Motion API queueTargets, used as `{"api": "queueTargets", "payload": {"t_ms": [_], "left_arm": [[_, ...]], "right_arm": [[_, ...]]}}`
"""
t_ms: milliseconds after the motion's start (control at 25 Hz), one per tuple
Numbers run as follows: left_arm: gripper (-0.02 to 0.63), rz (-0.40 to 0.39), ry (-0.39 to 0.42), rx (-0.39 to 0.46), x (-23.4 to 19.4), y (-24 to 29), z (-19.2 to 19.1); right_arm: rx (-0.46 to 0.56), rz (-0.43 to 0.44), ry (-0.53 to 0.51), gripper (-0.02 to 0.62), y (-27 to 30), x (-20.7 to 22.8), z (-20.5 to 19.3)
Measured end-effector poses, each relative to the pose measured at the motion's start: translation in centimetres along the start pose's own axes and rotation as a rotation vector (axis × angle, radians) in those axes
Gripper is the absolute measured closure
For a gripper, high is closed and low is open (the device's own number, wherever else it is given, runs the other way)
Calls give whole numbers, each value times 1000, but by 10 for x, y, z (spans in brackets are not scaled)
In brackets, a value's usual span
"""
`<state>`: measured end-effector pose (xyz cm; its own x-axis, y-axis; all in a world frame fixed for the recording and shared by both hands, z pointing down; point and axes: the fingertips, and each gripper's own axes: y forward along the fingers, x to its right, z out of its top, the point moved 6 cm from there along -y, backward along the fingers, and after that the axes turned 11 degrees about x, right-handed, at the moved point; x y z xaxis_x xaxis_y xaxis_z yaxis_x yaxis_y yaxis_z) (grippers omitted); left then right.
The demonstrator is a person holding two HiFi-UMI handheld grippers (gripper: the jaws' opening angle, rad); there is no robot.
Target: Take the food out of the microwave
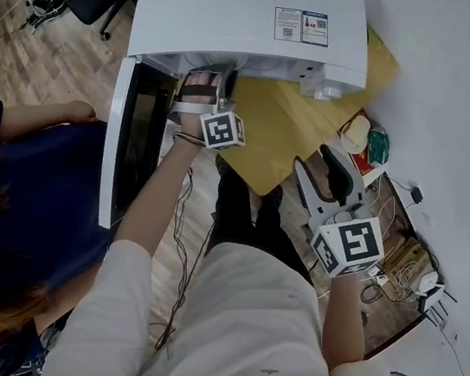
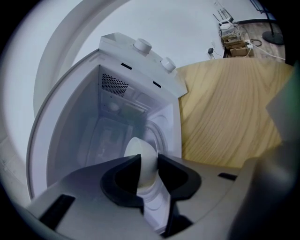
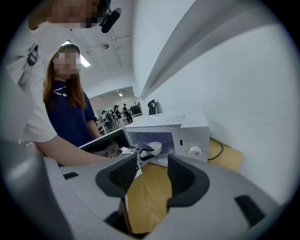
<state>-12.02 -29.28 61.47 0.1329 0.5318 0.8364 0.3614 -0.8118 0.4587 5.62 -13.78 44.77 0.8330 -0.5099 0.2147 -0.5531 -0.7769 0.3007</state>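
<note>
Saw a boxy white microwave [image 1: 243,17] with smooth, glossy panels at the top of the head view, set on a pale wood-grain table [image 1: 287,129]. Found its dark-windowed door [image 1: 123,148] swung open toward the left edge. Noted two round white knobs [image 2: 143,45] and a perforated vent patch [image 2: 115,85] on the inner wall, upper left of the left gripper view. Found the left gripper [image 2: 149,164] reaching into the microwave, its matte black pads pressed against both sides of the food [image 2: 138,147]. Made that out as a smooth, white, dome-topped lump, plain and unmarked, at lower centre of that view, inside the microwave and not yet out. Found the right gripper [image 3: 153,172] low in its own view, blunt black jaws spread apart with only bare wood showing through the gap. Placed it well apart from the microwave, at the head view's right.
</note>
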Motion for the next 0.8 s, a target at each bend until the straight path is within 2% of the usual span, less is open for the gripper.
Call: {"api": "queueTargets", "payload": {"t_ms": [280, 800], "left_arm": [[497, -2, 6, 14, -6, -16, 17], [497, -7, -10, -21, -15, -72, 54]], "right_arm": [[26, 21, -5, 408, -3, -1, 9], [76, 78, -30, 414, -23, -1, 19]]}}
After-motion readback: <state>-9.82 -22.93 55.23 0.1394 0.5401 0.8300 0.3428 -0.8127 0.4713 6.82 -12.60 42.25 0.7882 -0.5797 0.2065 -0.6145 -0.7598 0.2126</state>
